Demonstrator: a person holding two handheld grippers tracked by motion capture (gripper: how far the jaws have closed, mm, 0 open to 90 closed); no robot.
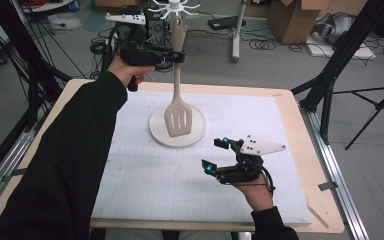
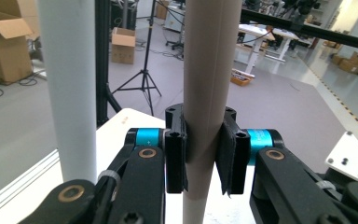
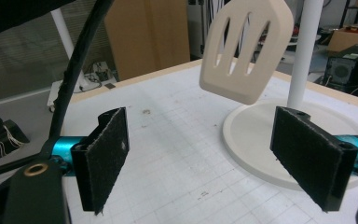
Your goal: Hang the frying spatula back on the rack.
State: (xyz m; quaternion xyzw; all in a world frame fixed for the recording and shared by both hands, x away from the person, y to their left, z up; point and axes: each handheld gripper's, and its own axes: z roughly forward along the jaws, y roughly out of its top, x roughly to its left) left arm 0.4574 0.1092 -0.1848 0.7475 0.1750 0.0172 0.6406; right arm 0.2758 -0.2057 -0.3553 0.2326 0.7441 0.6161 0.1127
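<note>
A beige slotted spatula hangs upright with its blade just above the round white base of a stand. The stand's hooked top rises behind the spatula's handle. My left gripper is shut on the upper handle, its pads pressing both sides, with the white pole close beside it. My right gripper rests low over the mat at the front right, open, with nothing between its pads. It faces the spatula blade, the pole and the base.
A white gridded mat covers a wooden table. Black frame legs and a tripod stand to the right. Cardboard boxes and cables lie on the floor behind the table.
</note>
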